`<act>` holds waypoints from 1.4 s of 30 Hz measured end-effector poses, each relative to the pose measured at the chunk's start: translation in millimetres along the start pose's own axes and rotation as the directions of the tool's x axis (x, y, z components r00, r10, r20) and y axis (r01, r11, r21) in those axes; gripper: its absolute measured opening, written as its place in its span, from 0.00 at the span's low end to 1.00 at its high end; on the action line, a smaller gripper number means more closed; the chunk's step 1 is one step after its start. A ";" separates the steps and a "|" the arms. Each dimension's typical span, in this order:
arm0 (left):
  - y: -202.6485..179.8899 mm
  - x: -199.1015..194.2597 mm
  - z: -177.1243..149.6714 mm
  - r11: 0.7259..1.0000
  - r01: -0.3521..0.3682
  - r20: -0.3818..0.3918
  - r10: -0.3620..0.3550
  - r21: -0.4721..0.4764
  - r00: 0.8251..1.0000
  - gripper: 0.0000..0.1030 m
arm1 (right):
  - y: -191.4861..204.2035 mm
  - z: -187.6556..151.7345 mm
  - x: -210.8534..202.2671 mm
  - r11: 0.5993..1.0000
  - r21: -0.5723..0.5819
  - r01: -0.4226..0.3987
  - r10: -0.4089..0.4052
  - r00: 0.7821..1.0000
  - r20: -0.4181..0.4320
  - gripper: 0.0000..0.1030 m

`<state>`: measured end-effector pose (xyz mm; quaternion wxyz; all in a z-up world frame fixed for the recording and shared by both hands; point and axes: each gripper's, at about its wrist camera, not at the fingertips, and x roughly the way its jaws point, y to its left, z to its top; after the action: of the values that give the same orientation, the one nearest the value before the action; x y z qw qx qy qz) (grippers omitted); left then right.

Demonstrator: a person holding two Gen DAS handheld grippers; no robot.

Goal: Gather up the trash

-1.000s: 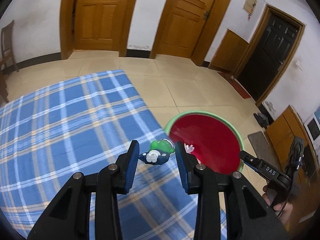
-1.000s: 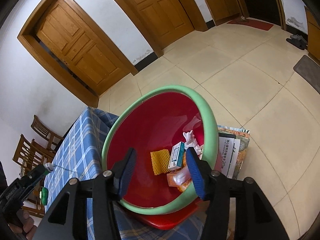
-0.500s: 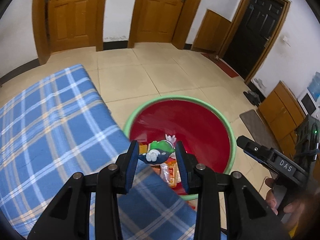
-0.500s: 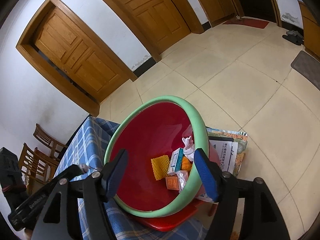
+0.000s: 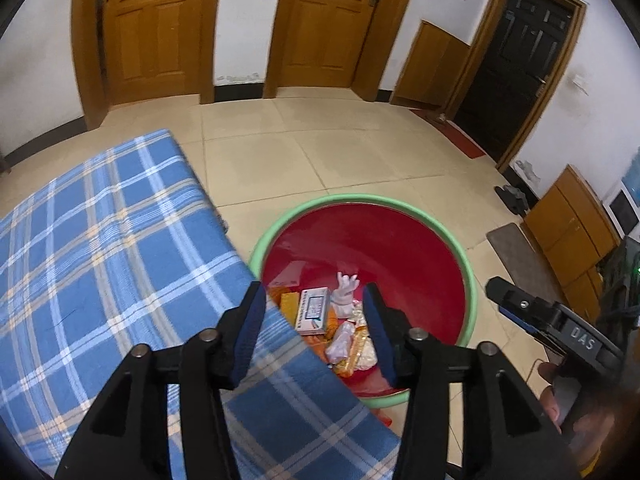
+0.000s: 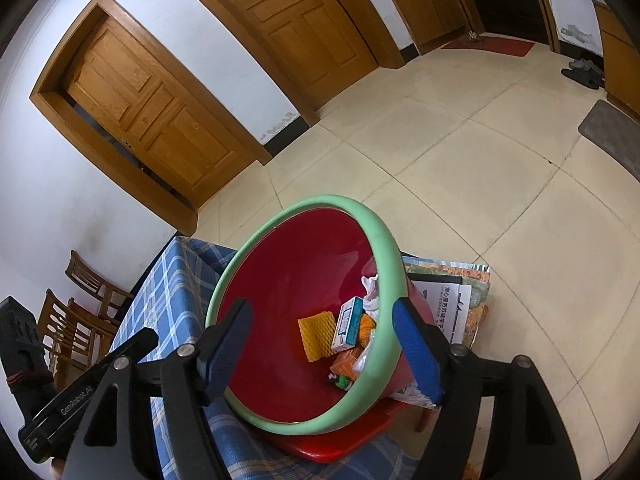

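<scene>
A red basin with a green rim (image 5: 360,200) (image 6: 332,200) stands beside the blue plaid table (image 5: 100,240). It holds trash: a white and blue box (image 5: 312,310) (image 6: 348,326), a white crumpled tissue (image 5: 346,292), a yellow foam net (image 6: 316,332), orange wrappers and a small green item (image 6: 341,381). My left gripper (image 5: 313,300) hangs over the basin's near edge, its jaws opening with nothing between them. My right gripper (image 6: 320,312) is also opening; the basin's near rim lies between its fingers, and the pads do not press on it.
The basin rests on a red stool (image 6: 332,448) with printed papers (image 6: 456,300) beside it. Wooden chairs (image 6: 80,312) stand at the table's far side. Tiled floor stretches to wooden doors, with a grey mat (image 5: 516,248) and a cabinet (image 5: 568,220) to the right.
The left gripper moved from over the table to over the basin, then opened, and the green and white item left its jaws. The right gripper's jaws widened.
</scene>
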<state>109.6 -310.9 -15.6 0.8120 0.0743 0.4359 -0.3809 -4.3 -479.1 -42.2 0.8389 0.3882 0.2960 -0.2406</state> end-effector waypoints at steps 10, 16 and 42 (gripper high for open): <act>35.6 -23.8 -11.6 0.990 -0.102 0.020 0.105 -0.102 0.994 0.69 | 30.8 -9.9 -1.6 0.996 -0.091 -0.011 0.009 1.000 -0.022 0.89; 62.2 -39.7 -20.8 0.974 -0.147 0.025 0.154 -0.171 0.988 0.70 | 51.6 -19.6 -4.0 0.989 -0.144 -0.018 0.014 0.999 -0.032 0.97; 109.4 -126.3 -67.5 0.892 -0.342 0.079 0.380 -0.294 0.922 0.80 | 143.2 -76.1 -31.2 0.926 -0.371 -0.078 0.071 0.997 -0.031 0.99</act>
<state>98.7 -134.0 16.7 0.8984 0.0152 0.4074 -0.1632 40.7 -329.8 12.1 0.9031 0.2355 0.3285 -0.1449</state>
